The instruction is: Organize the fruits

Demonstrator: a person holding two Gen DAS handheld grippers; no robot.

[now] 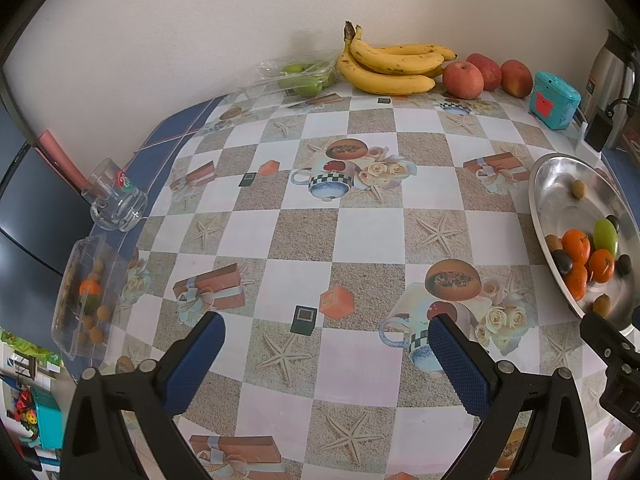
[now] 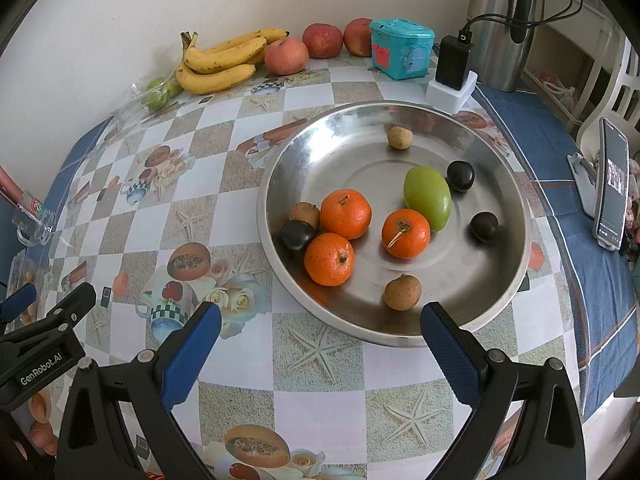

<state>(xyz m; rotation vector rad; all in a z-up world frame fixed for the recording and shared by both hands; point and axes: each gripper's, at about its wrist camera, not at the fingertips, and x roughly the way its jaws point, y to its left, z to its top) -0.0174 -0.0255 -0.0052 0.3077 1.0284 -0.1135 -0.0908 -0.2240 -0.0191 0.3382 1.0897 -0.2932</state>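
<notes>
My left gripper [image 1: 326, 354] hangs over the bare tablecloth [image 1: 360, 232] with its fingers spread wide and nothing between them. My right gripper [image 2: 320, 340] is just as wide open and empty, poised at the near rim of the steel bowl [image 2: 508, 280].

The bowl holds three oranges [image 2: 345, 213], a green fruit [image 2: 428, 197], three dark fruits [image 2: 460, 175] and three brown longans [image 2: 402, 292], all loose and mostly apart. Far back against the wall lie the bananas [image 2: 220, 64], with three apples [image 2: 286, 56] to their right and a clear pack of green fruit [image 1: 304, 76] to their left.

At the table's left edge a clear box [image 1: 86, 300] holds an orange and more longans; a glass mug [image 1: 116, 196] sits just beyond it.
</notes>
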